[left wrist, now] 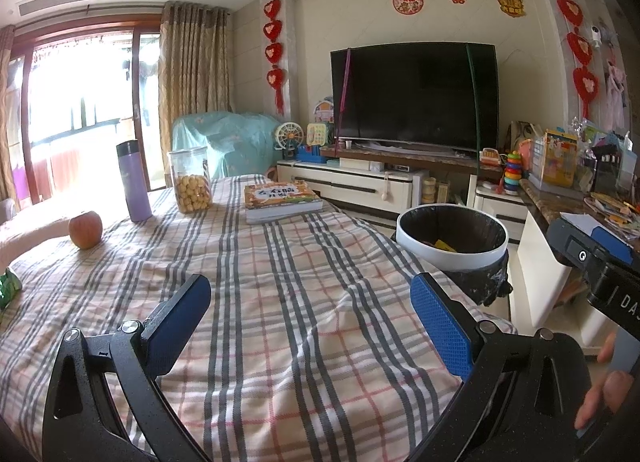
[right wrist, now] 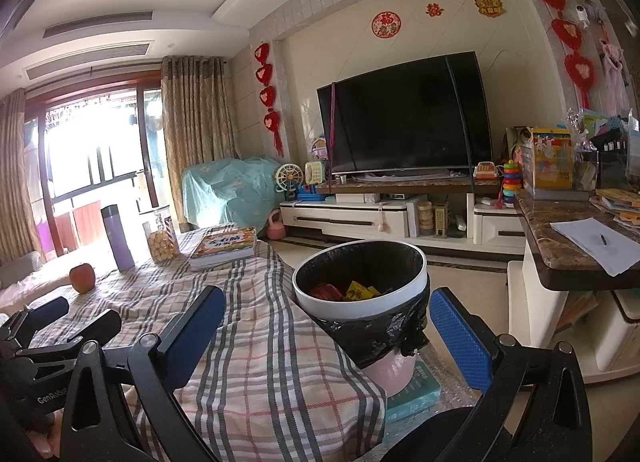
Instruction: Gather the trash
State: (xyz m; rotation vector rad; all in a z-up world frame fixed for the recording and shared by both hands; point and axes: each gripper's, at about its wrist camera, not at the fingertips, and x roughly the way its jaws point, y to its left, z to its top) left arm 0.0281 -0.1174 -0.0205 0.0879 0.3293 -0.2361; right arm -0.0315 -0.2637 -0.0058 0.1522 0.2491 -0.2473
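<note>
A green wrapper (left wrist: pixel 8 286) lies on the plaid tablecloth (left wrist: pixel 300 262) at the far left edge, half cut off by the frame. A white bin (left wrist: pixel 452 258) lined with a black bag stands off the table's right side. In the right wrist view the bin (right wrist: pixel 360 312) holds yellow and red wrappers (right wrist: pixel 360 290). My left gripper (left wrist: pixel 310 322) hovers open over bare cloth, nothing between its blue pads. My right gripper (right wrist: pixel 328 336) is open too, straddling the table's edge and the bin from above, holding nothing. The left gripper (right wrist: pixel 92 312) shows at lower left there.
An apple (left wrist: pixel 85 229), a purple flask (left wrist: pixel 134 181), a snack jar (left wrist: pixel 190 179) and a book (left wrist: pixel 282 199) stand at the table's far end. A marble counter (right wrist: pixel 560 258) with papers is at the right. A TV (left wrist: pixel 416 95) and cabinet are behind.
</note>
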